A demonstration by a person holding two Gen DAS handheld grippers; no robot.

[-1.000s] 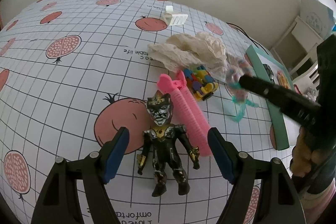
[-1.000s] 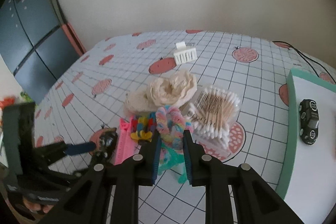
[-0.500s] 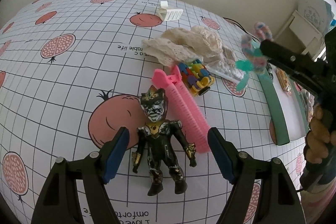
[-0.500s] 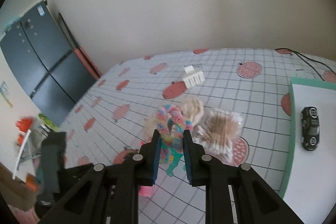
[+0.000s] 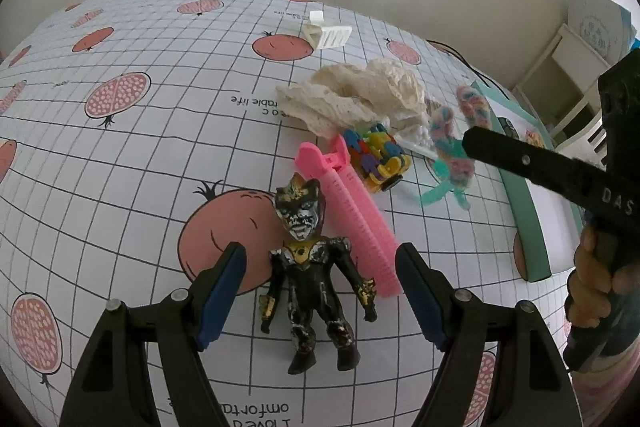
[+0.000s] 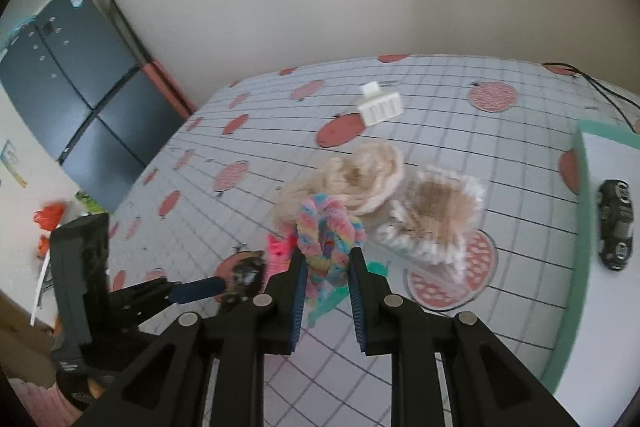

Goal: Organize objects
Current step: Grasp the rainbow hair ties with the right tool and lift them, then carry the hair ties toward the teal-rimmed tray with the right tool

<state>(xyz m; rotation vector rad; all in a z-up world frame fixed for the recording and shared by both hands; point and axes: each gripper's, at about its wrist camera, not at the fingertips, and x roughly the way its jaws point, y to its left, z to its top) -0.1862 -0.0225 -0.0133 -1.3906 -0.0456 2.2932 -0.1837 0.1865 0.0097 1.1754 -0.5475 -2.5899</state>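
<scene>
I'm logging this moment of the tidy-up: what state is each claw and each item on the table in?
left claw: open, astride the action figure
action figure: on its back, not gripped
right claw: shut on rainbow scrunchie
rainbow scrunchie: held above the table
pink comb: lying flat
toy car: on the green-edged tray
white hair claw clip: resting alone

Figure lies on table, comb touching its right side. Block toy just right of comb top, cloth behind it. Clip farther back. Tray at right, toy car in it.
</scene>
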